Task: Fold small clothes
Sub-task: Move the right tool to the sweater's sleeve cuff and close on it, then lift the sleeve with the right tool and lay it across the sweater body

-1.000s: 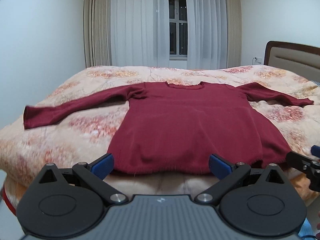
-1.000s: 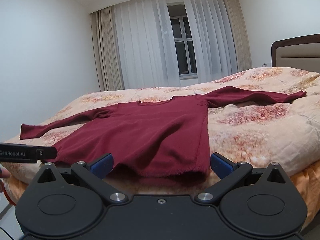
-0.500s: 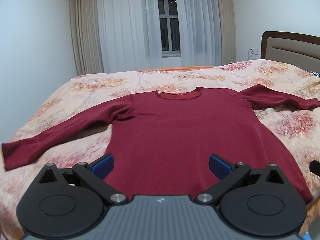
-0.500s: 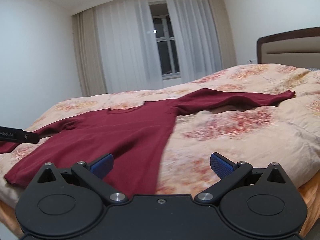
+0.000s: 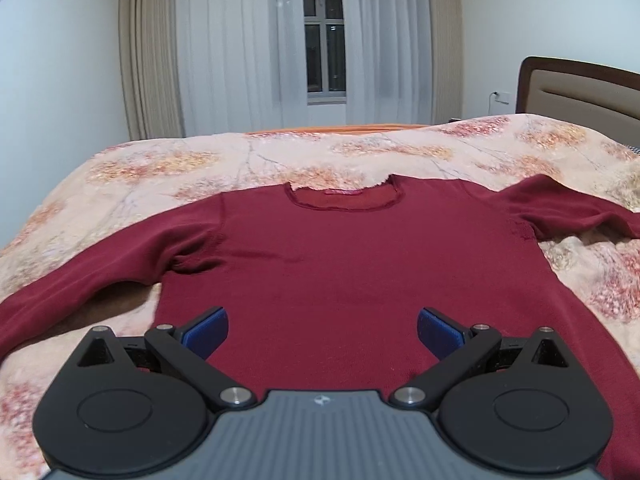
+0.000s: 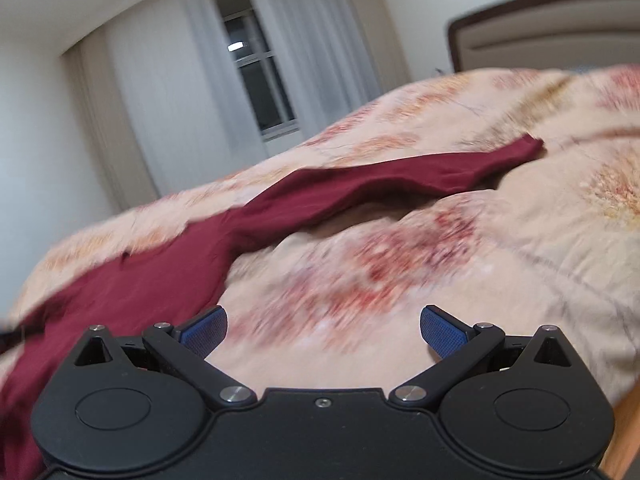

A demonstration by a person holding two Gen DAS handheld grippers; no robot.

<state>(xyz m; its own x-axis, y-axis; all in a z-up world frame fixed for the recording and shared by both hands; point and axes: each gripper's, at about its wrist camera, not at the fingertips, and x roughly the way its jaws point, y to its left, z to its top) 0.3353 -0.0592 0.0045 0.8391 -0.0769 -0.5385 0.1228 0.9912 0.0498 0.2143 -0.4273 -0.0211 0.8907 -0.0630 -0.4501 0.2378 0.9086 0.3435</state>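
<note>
Sweater [image 5: 344,280] nearer now, jaws apart.

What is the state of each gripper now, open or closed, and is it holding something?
Left gripper: open, holding nothing, above the red sweater.
Right gripper: open, holding nothing, above the bedspread.
</note>
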